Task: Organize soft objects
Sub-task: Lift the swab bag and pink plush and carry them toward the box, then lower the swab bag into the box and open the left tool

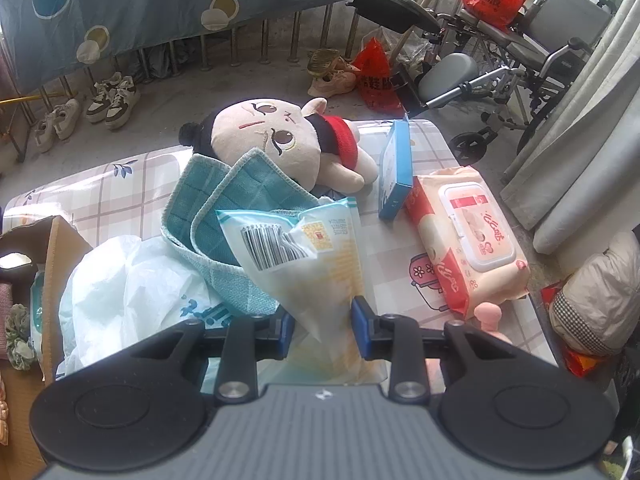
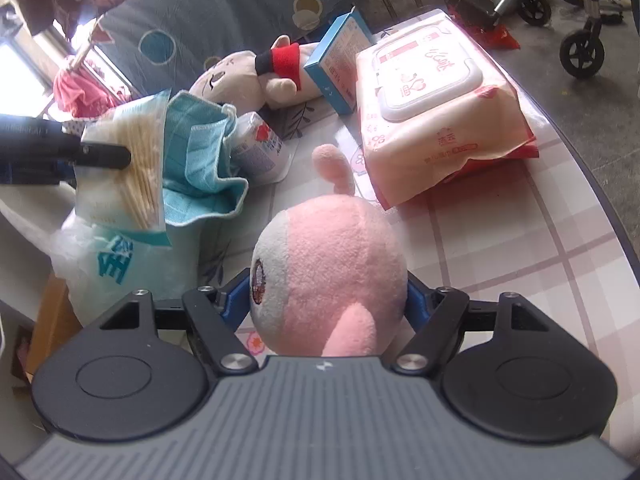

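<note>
My left gripper (image 1: 324, 328) is shut on a clear bag of cotton swabs (image 1: 304, 256), which rises between its blue pads above a folded teal cloth (image 1: 224, 208) and a crumpled white plastic bag (image 1: 132, 280). In the right wrist view the same swab bag (image 2: 128, 160) is pinched at the left. My right gripper (image 2: 326, 300) is shut on a round pink and white plush toy (image 2: 340, 264), whose body fills the gap between the fingers. A big-headed doll with black hair and a red scarf (image 1: 264, 140) lies at the back of the checked table (image 2: 500, 248).
A pack of wet wipes (image 2: 436, 100) lies at the right, with a blue box (image 2: 340, 56) leaning beside it. A small tissue pack (image 2: 260, 144) sits by the cloth. A cardboard box (image 1: 60, 248) stands left of the table. Shoes (image 1: 112, 100) and a wheelchair (image 1: 520, 52) are beyond.
</note>
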Tool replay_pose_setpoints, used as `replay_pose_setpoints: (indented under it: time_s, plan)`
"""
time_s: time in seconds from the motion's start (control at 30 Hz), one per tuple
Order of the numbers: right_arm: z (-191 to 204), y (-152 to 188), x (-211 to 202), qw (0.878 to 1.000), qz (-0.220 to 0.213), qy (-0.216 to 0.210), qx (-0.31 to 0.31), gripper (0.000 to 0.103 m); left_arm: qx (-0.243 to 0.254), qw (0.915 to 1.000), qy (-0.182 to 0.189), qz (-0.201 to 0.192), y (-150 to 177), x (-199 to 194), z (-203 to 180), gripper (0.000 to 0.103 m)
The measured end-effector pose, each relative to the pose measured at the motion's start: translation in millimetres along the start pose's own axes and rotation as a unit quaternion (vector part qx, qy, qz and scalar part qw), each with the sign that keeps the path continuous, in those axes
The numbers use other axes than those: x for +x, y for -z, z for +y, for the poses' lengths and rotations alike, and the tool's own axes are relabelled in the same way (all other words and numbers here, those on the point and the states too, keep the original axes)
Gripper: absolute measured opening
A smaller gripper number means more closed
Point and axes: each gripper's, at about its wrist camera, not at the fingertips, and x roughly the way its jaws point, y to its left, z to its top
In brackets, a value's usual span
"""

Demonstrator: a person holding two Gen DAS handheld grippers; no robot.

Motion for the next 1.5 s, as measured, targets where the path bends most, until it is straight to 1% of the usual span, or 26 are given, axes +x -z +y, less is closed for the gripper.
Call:
replay_pose_setpoints:
  time_s: [0.1,0.2,0.33,0.43,0.57,0.67,0.83,1.03,1.13,1.23,1.3,1.4,1.5]
  plan:
    - [-4,-1,-12,0.999,-0.002,-0.031,0.032,0.073,0.002,1.0,0.004,-0.003,3,-10,1,0.031]
    - [3,-4,-29,0.997,-0.01,-0.057,0.044,0.073,0.003,0.9999,0.011,-0.011,8,-24,3,0.031]
    - [24,-11,-50,0.995,-0.025,-0.092,0.04,0.073,0.005,0.9996,0.016,-0.022,15,-47,9,0.031]
    - [48,-20,-61,0.993,-0.037,-0.112,0.025,0.073,-0.002,0.9993,0.016,-0.033,19,-66,20,0.031]
    - [88,-33,-65,0.988,-0.042,-0.147,-0.001,0.073,-0.017,0.9983,0.003,-0.056,24,-97,45,0.031]
    - [123,-42,-59,0.983,-0.033,-0.18,-0.018,0.073,-0.034,0.9968,-0.009,-0.072,28,-120,72,0.031]
    - [193,-54,-36,0.972,0.002,-0.229,-0.047,0.073,-0.076,0.9924,-0.028,-0.093,39,-151,125,0.031]
    - [276,-56,3,0.959,0.055,-0.268,-0.069,0.073,-0.124,0.9856,-0.052,-0.103,63,-177,192,0.031]
    - [313,-53,29,0.955,0.088,-0.275,-0.072,0.073,-0.147,0.9815,-0.063,-0.105,77,-185,224,0.031]
    - [350,-45,56,0.953,0.122,-0.267,-0.076,0.073,-0.173,0.9771,-0.068,-0.103,93,-186,256,0.031]
    - [372,-38,73,0.954,0.139,-0.253,-0.084,0.073,-0.185,0.9745,-0.076,-0.102,103,-184,275,0.031]
    - [403,-30,95,0.957,0.146,-0.222,-0.116,0.073,-0.2,0.9717,-0.079,-0.098,114,-174,299,0.031]
    - [425,-21,118,0.957,0.168,-0.199,-0.127,0.073,-0.209,0.9717,-0.081,-0.074,125,-153,320,0.031]
